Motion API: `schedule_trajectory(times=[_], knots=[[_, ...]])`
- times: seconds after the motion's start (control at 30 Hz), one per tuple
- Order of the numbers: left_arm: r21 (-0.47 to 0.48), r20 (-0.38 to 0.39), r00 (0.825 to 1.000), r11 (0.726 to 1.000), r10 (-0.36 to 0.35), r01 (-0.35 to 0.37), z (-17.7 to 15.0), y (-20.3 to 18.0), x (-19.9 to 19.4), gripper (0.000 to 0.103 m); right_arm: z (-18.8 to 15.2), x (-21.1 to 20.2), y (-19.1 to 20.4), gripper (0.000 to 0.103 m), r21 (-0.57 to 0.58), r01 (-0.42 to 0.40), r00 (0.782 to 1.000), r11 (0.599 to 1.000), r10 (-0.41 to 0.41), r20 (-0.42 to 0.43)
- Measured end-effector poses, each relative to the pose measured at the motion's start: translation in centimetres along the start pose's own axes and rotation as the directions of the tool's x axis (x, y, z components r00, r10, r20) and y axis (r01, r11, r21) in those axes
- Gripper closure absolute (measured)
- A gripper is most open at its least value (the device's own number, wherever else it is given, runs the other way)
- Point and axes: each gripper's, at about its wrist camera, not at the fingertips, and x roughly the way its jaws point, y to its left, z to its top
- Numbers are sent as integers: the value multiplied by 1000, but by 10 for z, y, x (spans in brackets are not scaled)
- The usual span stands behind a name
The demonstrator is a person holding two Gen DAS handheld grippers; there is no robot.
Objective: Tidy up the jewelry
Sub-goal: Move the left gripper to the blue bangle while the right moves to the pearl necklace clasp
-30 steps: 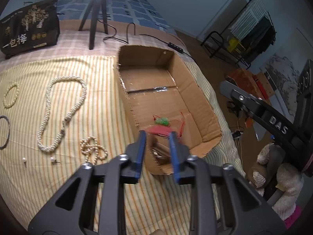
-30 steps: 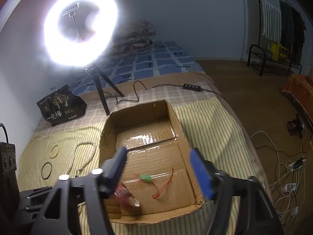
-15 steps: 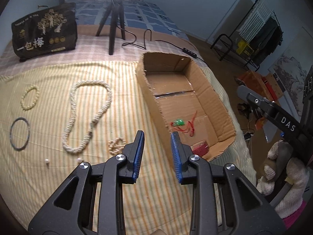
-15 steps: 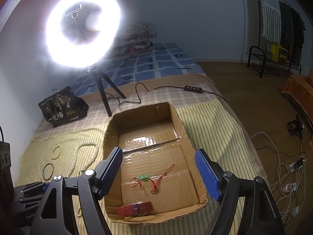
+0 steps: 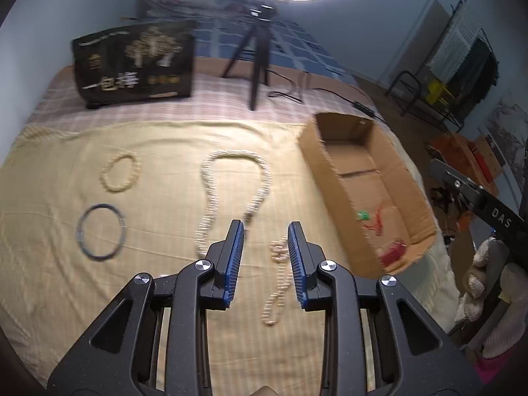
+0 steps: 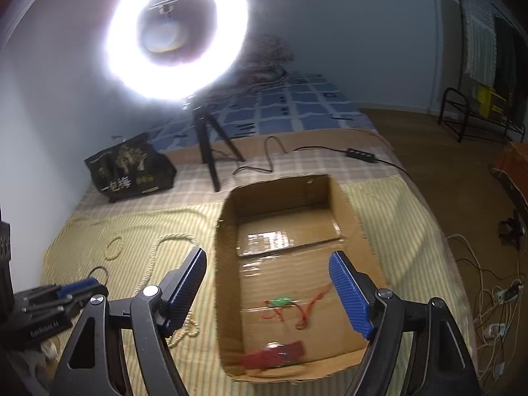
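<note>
An open cardboard box (image 5: pixel 333 178) lies on the striped bedspread; inside lie a green charm on red cord (image 6: pixel 280 302) and a red piece (image 6: pixel 274 354). On the cloth to its left lie a long pearl necklace (image 5: pixel 237 184), a small bead strand (image 5: pixel 279 274), a bead bracelet (image 5: pixel 118 171) and a dark bangle (image 5: pixel 100 231). My left gripper (image 5: pixel 265 260) is open and empty, hovering over the small bead strand. My right gripper (image 6: pixel 267 293) is wide open and empty above the box (image 6: pixel 343 208).
A ring light on a tripod (image 6: pixel 208 151) and a black printed bag (image 5: pixel 135 62) stand at the back of the bed. A cable with a switch (image 6: pixel 359 153) runs behind the box. The bed edge and floor clutter are to the right.
My left gripper released the red piece into the box, then swung left out of the box to above the bead strand. My right gripper stayed open over the box.
</note>
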Motion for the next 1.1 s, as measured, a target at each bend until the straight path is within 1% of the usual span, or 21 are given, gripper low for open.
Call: schedule_trajectory(times=[0.2,0.33,0.47,0.6,0.63,0.73,0.87,0.9,0.93,0.97,1.03,1.07,1.1], knots=[[-57,16,999,997,50,-49,3,40,-12,76,-3,13,28,24,-49,-38,999,998,37,-29],[-70,17,996,994,83,-82,4,64,-17,76,-6,22,46,24,-73,-69,997,995,65,-51],[-77,6,993,990,120,-119,2,84,-18,76,-12,36,70,24,-113,-97,992,989,86,-95],[-116,-20,991,984,135,-137,-1,108,-18,76,-21,55,97,19,-160,-107,984,981,82,-156],[-131,-28,990,982,135,-138,-2,115,-18,76,-24,59,101,18,-162,-113,982,980,86,-168],[-167,-43,989,975,139,-144,-2,130,-17,76,-30,74,116,18,-134,-166,964,977,132,-229],[-222,-67,988,964,137,-149,-3,151,-14,76,-35,91,130,19,-55,-227,935,972,202,-290],[-232,-74,988,961,135,-149,-3,155,-13,76,-36,96,133,21,-38,-235,929,971,213,-303],[-244,-80,988,958,134,-150,-3,160,-12,76,-37,98,135,24,-32,-233,927,972,212,-311],[-250,-84,987,956,134,-151,-2,163,-11,76,-38,102,139,26,-26,-230,923,973,210,-321],[-266,-98,986,951,137,-159,-2,171,-7,76,-41,110,144,32,-14,-231,915,973,213,-342],[-275,-107,985,947,139,-163,-3,175,-4,76,-42,113,145,34,-10,-230,912,973,212,-351],[-290,-124,983,942,138,-168,-4,181,1,76,-43,118,146,38,-2,-225,909,974,210,-361]])
